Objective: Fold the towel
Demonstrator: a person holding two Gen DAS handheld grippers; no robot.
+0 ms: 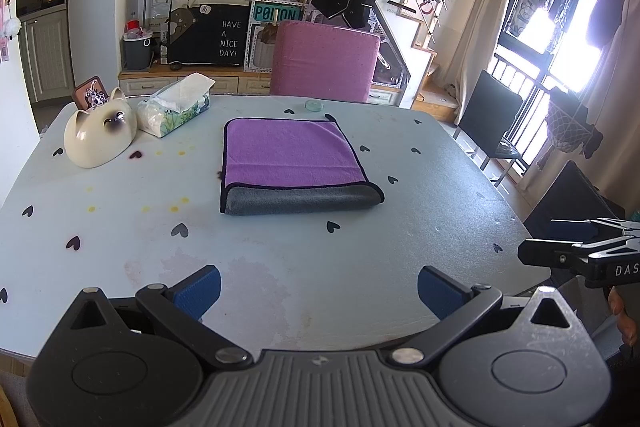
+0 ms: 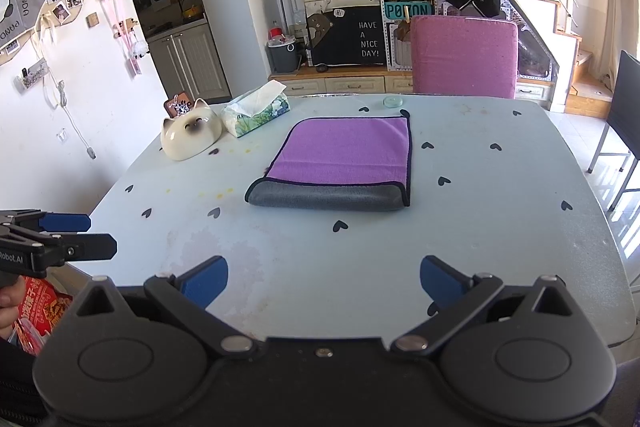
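A purple towel (image 1: 292, 153) with a grey underside and dark trim lies folded in the middle of the pale blue table (image 1: 320, 267); the grey fold edge faces me. It also shows in the right wrist view (image 2: 344, 151). My left gripper (image 1: 318, 291) is open and empty over the near table edge, well short of the towel. My right gripper (image 2: 324, 283) is open and empty, also near the front edge. Each gripper shows from the side in the other's view: the right gripper (image 1: 580, 247) and the left gripper (image 2: 80, 235).
A cream cat-shaped dish (image 1: 100, 135) and a tissue pack (image 1: 176, 107) stand at the table's far left. A small glass coaster (image 1: 315, 105) lies at the far edge. A pink chair (image 1: 324, 59) stands behind the table, dark chairs (image 1: 496, 119) to the right.
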